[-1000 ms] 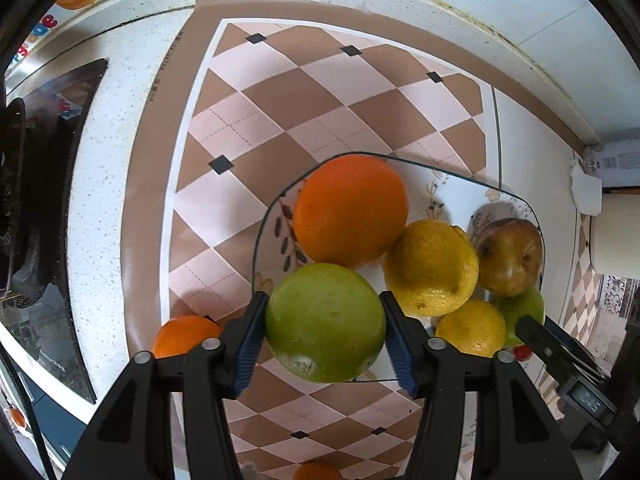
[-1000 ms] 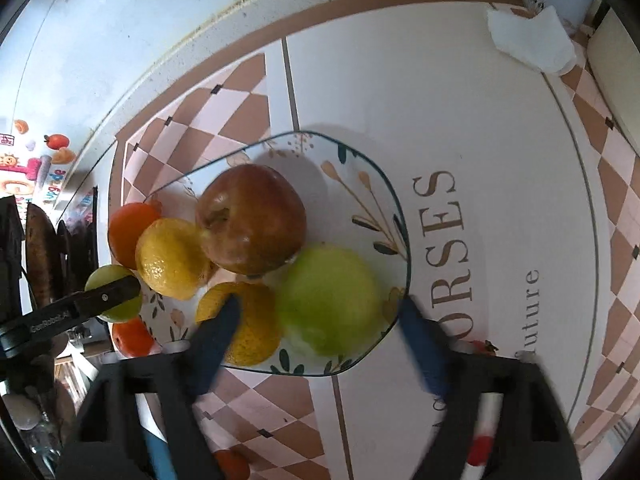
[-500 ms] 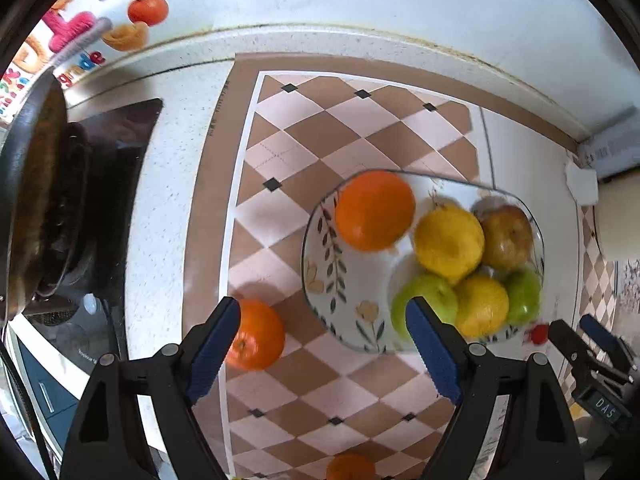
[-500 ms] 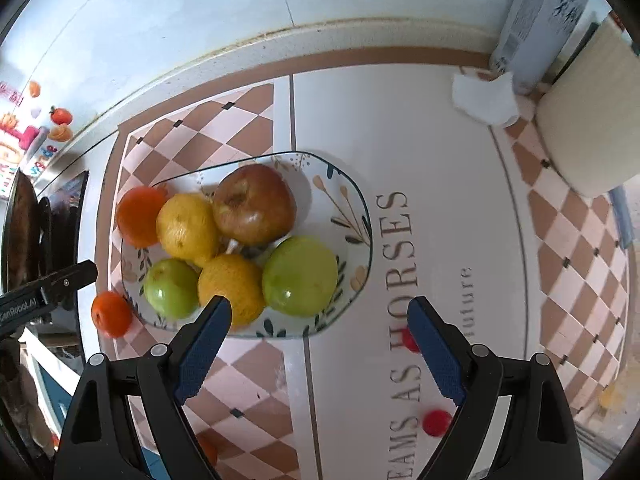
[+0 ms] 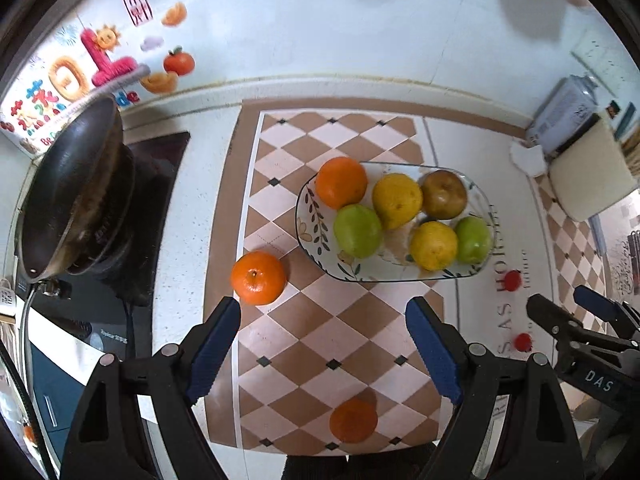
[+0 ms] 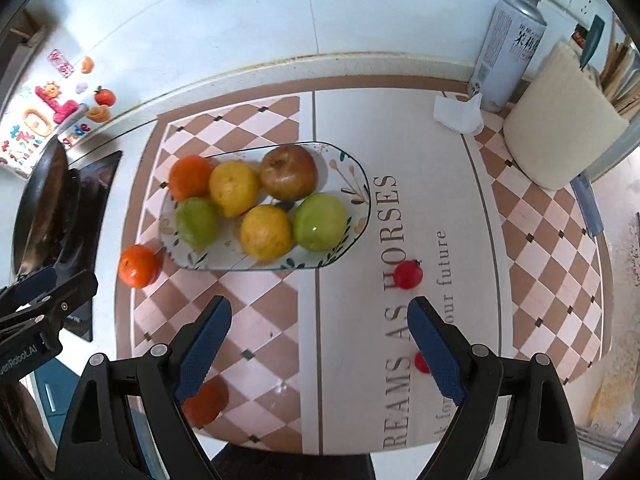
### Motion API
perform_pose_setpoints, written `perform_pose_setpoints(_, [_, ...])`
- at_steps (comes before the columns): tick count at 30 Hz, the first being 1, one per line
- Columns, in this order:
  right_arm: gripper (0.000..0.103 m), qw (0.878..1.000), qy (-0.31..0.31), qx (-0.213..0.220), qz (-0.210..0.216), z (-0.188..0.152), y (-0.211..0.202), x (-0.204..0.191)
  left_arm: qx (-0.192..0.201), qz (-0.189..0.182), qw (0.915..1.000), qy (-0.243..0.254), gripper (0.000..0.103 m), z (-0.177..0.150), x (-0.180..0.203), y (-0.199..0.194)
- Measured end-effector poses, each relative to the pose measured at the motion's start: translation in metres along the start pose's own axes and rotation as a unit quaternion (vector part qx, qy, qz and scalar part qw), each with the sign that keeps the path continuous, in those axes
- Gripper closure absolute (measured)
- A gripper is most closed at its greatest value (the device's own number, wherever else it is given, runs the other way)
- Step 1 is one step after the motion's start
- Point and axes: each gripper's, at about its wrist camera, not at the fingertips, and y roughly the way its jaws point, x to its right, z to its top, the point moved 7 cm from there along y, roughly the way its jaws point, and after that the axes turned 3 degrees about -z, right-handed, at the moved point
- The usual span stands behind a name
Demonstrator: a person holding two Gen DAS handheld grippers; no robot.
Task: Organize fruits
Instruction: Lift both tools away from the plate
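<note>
Wok (image 5: 72,188) sits far left on the stove; then a loose orange (image 5: 259,277) on the checked mat, just beside the plate (image 5: 312,236) holding six fruits, two small red fruits right of it. Left gripper (image 5: 324,344) and right gripper (image 6: 320,340) both gape wide, gripping nothing.

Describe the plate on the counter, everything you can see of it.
The plate is a shallow oblong dish with rounded corners, glossy white like glazed ceramic, with a thin dark rim and painted leaf and flower sprigs round its border. It lies flat on the checked mat, one end over the mat's white lettered part. It holds six fruits, packed close: an orange, two yellow ones, two green ones and a brownish apple. Another orange lies on the mat beside its corner. Neither tool touches it.
</note>
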Motion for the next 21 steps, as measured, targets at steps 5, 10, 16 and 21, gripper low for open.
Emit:
perform_pose_setpoints(5, [0.011, 1.0, -0.01, 0.024, -0.003, -0.013, -0.03, -0.005, 0.031, -0.003, 0.9995, 0.001, 0.019, -0.009, 0.002, -0.029])
perform_pose_setpoints(10, [0.011, 0.999, -0.017, 0.046, -0.003, -0.025, -0.061, -0.009, 0.046, -0.011, 0.9989, -0.008, 0.019, -0.022, 0.002, -0.052])
perform_pose_setpoints(16, [0.011, 0.997, -0.015, 0.076, 0.005, -0.034, -0.101, -0.015, 0.071, -0.014, 0.9974, 0.001, 0.019, -0.034, 0.009, -0.082])
perform_pose_setpoints(21, [0.011, 0.995, -0.013, 0.094, 0.012, -0.038, -0.125, -0.019, 0.083, -0.026, 0.9962, 0.003, 0.019, -0.04, 0.015, -0.101])
